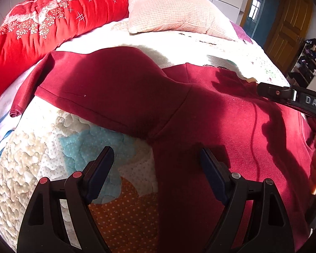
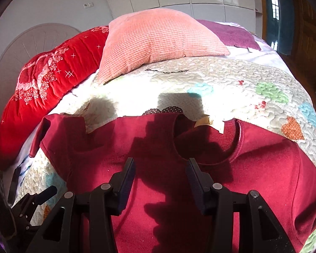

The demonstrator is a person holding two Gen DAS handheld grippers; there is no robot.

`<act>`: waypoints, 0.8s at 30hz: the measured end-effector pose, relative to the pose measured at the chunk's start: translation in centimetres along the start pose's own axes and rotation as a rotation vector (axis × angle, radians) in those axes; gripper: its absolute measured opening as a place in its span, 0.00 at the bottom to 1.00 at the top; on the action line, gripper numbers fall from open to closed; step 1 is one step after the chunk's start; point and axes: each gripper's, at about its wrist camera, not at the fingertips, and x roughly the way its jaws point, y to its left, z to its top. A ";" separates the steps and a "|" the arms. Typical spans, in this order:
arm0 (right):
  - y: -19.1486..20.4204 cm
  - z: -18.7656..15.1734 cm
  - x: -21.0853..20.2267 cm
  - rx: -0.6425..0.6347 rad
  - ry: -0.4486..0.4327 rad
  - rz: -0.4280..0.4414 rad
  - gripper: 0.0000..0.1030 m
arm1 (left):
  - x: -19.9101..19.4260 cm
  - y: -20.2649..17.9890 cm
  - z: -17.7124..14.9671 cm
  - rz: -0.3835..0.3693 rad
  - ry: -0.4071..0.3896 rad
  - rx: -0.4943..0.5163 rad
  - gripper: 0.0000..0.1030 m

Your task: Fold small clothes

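A dark red long-sleeved top (image 1: 210, 126) lies spread flat on a quilted bed, neck away from me. Its left sleeve (image 1: 107, 88) stretches out to the left. In the right wrist view the top (image 2: 252, 168) shows its round neckline (image 2: 208, 145) with a tan label. My left gripper (image 1: 155, 154) is open and empty, hovering over the top's left side edge below the armpit. My right gripper (image 2: 160, 164) is open and empty, above the chest just below the neckline. It also shows in the left wrist view (image 1: 261, 89) at the right.
A pink ribbed pillow (image 2: 158, 40) and a bright red flowered duvet (image 2: 48, 84) lie at the head of the patchwork quilt (image 2: 221, 88). A purple cloth (image 2: 227, 33) lies at the far right. A wooden door (image 1: 288, 29) and cluttered shelves (image 1: 307, 63) stand beyond the bed.
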 end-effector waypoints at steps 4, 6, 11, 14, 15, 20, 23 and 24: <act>0.0 0.7 2.0 -0.010 0.020 -0.017 0.47 | 0.2 0.8 -0.1 0.006 0.005 -0.011 0.81; -0.3 0.9 2.9 -0.011 0.032 -0.032 0.47 | 0.3 1.1 0.0 -0.003 0.010 -0.024 0.81; -1.5 1.4 5.1 0.020 0.056 -0.040 0.47 | 0.1 1.9 0.2 -0.005 -0.008 -0.045 0.81; -1.5 2.1 6.3 0.011 0.049 -0.021 0.47 | 0.1 2.7 0.4 -0.004 -0.013 -0.071 0.81; -1.4 2.3 6.6 -0.006 0.041 -0.024 0.47 | 0.2 2.9 0.4 -0.005 -0.012 -0.081 0.81; -0.8 3.1 6.8 -0.069 0.008 -0.045 0.16 | 0.6 3.9 0.6 -0.017 -0.001 -0.121 0.81; -0.5 3.3 6.7 -0.099 0.000 -0.029 0.04 | 0.6 4.1 0.5 -0.018 0.001 -0.126 0.81; -0.4 3.4 6.8 -0.100 0.001 -0.023 0.03 | 0.7 4.2 0.6 -0.019 0.001 -0.126 0.81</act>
